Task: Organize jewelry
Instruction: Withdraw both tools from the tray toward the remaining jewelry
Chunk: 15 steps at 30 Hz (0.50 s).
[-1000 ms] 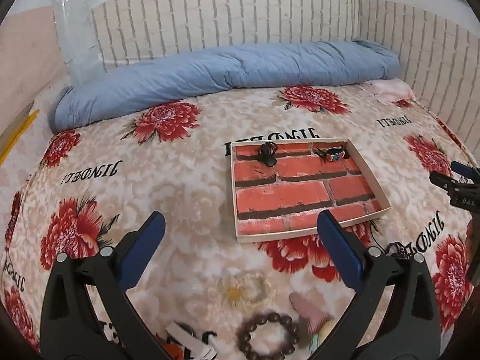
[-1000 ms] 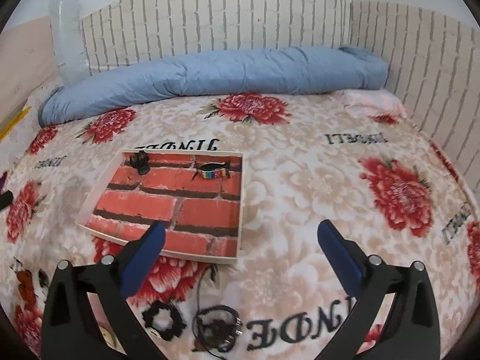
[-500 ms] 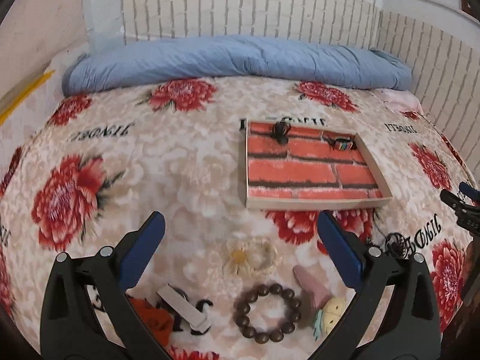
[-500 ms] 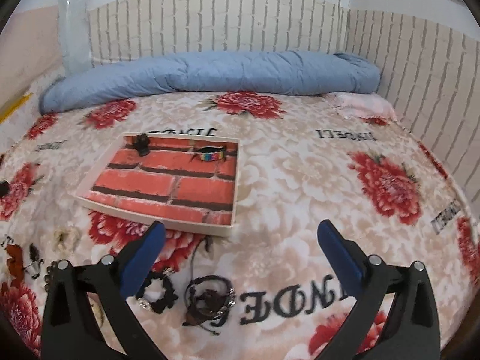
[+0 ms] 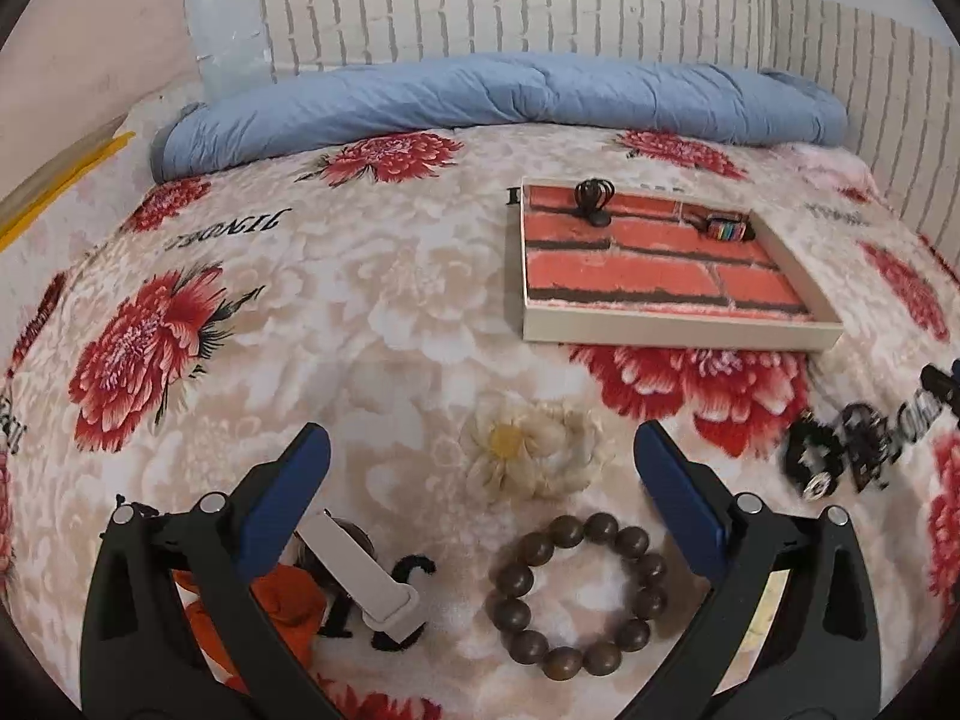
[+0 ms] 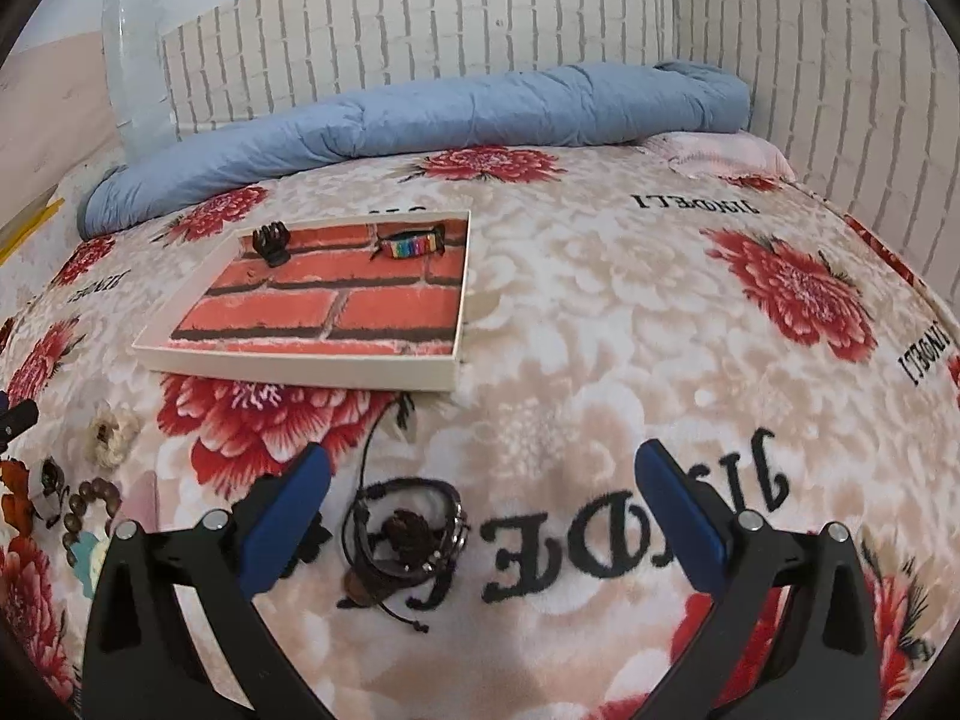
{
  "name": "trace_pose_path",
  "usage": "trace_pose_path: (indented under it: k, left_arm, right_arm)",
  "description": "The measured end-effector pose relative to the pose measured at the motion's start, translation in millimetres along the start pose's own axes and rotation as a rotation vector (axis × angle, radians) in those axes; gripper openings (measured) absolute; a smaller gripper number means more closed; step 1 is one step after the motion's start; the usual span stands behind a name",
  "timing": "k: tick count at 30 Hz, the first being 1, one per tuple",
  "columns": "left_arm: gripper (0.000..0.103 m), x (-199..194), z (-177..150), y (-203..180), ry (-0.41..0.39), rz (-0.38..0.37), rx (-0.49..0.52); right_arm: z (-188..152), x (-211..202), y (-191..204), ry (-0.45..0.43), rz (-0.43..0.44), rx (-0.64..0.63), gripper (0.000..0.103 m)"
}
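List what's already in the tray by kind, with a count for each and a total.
Black claw-shaped clip: 1
Rainbow-striped bracelet: 1
Total in the tray: 2

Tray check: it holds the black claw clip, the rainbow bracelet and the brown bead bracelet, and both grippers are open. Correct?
Not quite. The brown bead bracelet lies on the bedspread between the left gripper's fingers, outside the tray, as the left wrist view shows. The black claw clip and rainbow bracelet are inside; the right gripper is open too.
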<state>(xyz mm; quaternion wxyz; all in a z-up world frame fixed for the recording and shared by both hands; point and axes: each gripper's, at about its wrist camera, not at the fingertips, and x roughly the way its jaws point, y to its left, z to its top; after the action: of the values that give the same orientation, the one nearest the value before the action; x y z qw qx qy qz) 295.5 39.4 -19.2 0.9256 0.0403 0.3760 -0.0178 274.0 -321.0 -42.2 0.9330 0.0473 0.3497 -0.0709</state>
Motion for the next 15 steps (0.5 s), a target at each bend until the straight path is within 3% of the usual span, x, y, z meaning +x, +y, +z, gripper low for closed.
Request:
trace_pose_path:
  k: [9, 15]
  left_arm:
    - [0.098, 5, -21, -13, -0.02, -0.013, 0.022]
    - [0.098, 23, -24, -6, 0.026, -0.035, -0.016]
  right_arm:
    - [-19, 15, -8, 0.021, -0.006, 0.005, 0.099]
    - [-31, 27, -7, 0.041, -0.018, -0.001, 0.096]
